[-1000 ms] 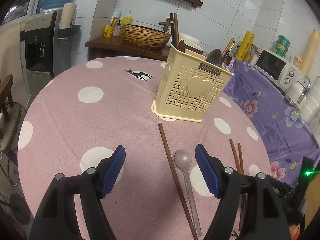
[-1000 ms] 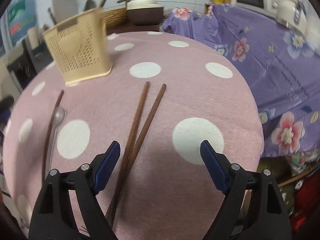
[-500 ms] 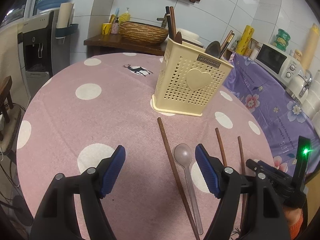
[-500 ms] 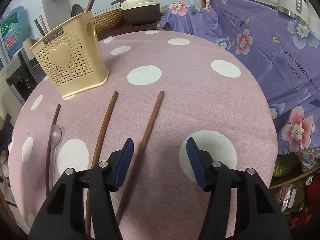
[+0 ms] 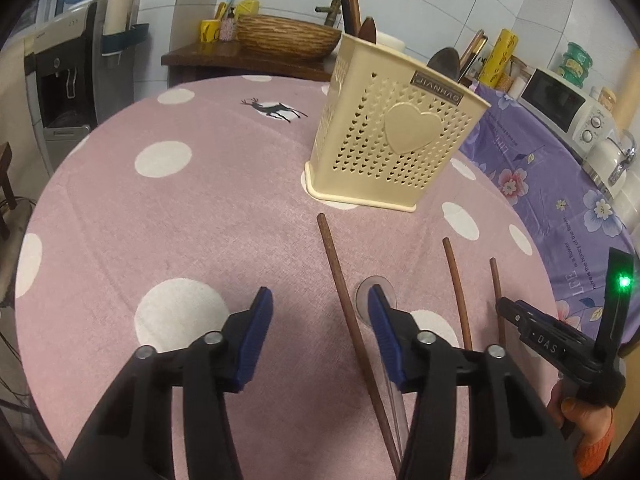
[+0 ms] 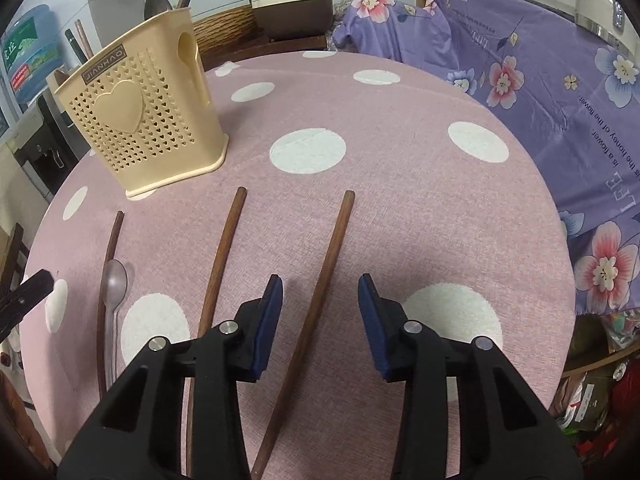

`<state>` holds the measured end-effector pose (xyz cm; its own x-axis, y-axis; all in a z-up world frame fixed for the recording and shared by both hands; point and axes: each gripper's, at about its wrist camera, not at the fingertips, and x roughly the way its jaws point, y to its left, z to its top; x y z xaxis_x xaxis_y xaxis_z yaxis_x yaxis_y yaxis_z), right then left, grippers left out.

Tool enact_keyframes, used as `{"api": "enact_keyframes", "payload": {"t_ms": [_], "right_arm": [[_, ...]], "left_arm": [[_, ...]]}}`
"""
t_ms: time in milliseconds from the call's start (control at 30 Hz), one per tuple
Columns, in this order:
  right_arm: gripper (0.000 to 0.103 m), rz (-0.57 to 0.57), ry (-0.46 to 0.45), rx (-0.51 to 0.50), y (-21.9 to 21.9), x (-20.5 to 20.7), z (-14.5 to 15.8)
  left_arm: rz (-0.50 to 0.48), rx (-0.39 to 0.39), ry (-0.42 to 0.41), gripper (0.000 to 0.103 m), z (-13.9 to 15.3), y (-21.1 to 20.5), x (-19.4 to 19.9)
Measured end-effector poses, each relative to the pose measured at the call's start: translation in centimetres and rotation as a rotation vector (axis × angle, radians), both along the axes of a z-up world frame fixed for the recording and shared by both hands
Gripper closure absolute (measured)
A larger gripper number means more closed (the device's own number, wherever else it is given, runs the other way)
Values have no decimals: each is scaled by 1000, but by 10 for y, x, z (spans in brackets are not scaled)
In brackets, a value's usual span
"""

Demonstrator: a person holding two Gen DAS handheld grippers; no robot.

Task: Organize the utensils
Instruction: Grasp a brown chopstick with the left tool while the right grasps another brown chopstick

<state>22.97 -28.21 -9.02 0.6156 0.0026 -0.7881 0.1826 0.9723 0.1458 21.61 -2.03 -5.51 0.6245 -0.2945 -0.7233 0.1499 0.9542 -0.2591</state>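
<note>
A cream perforated utensil holder [image 5: 396, 136] [image 6: 140, 120] stands on the pink dotted table with several utensils in it. Three brown chopsticks and a clear spoon [image 5: 374, 292] [image 6: 115, 280] lie in front of it. My left gripper [image 5: 320, 320] is closing. The left chopstick [image 5: 340, 280] runs between its blue pads, close to the right pad and untouched. That finger hides part of the spoon's bowl. My right gripper [image 6: 320, 316] is also closing, and the rightmost chopstick [image 6: 328, 264] lies between its pads without contact. The middle chopstick [image 6: 224, 264] lies just outside its left finger.
The pink tablecloth [image 5: 168, 216] drops off at a rounded edge near both grippers. A purple flowered cloth [image 6: 560, 92] covers a counter to the right, with a microwave [image 5: 560, 100] on it. A wicker basket [image 5: 288, 36] sits on a wooden stand behind the table.
Both grippers' jaws have narrowed. The two right chopsticks, once touching, now lie apart, and the right gripper straddles the rightmost one. The left gripper has moved in over the left chopstick and spoon.
</note>
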Motion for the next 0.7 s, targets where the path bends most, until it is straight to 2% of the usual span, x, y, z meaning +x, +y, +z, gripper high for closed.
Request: {"api": "enact_keyframes", "payload": {"t_ms": [233, 333, 433, 533, 700], "right_arm": [[63, 10, -3, -11, 0, 2, 1], [63, 5, -3, 4, -4, 6, 1], [69, -7, 5, 40, -9, 12, -2], [73, -15, 15, 25, -8, 18, -4], [74, -27, 23, 6, -6, 26, -4]], "left_arm": [[-39, 18, 73, 71, -11, -23, 38], [-32, 17, 109, 74, -17, -27, 52], [-15, 36, 107, 75, -20, -30, 57], [-2, 33, 116, 76, -24, -30, 57], [3, 60, 110, 80, -26, -33, 56]]}}
